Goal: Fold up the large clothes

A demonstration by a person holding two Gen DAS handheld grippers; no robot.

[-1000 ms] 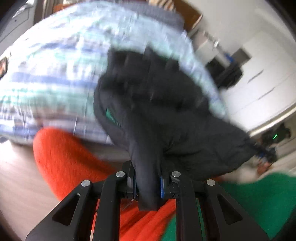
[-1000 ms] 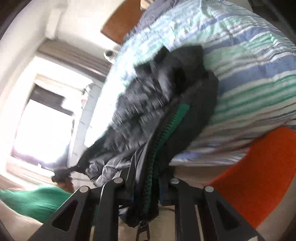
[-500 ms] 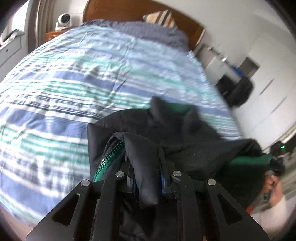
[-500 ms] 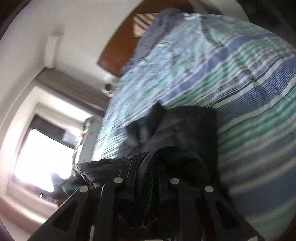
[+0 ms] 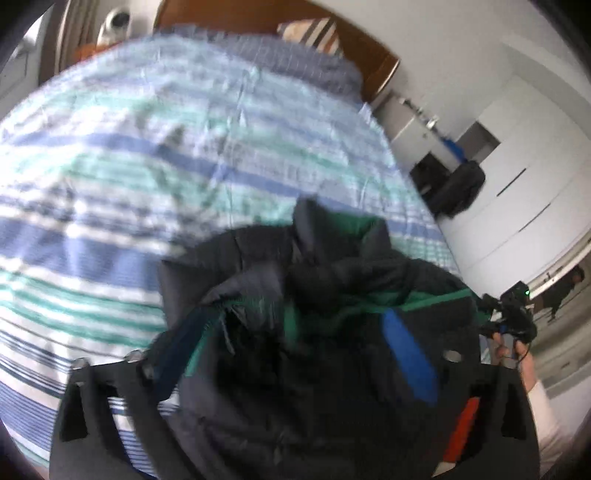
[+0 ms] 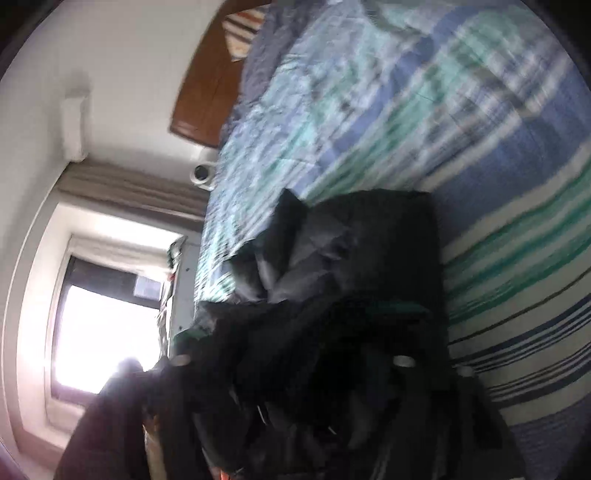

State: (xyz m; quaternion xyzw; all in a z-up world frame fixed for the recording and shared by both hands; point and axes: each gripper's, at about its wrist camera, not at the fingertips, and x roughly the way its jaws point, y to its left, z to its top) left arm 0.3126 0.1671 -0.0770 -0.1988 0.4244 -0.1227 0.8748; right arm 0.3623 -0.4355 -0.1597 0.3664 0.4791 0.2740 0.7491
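Lying bunched on the striped bedspread (image 5: 155,155), the black jacket (image 5: 332,280) with green lining is spreading from the near edge of the bed toward the middle. The left gripper (image 5: 291,354) is opening its jaws, its blue-padded fingers (image 5: 406,354) standing wide on either side of a loose heap of the jacket's fabric that is sitting between them without being pinched. The right gripper (image 6: 291,363) is opening too; dark folds of the jacket are lying in the gap between its spread jaws, though blur is hiding whether the fabric is touching the pads. A wooden headboard (image 5: 240,14) is standing at the far end.
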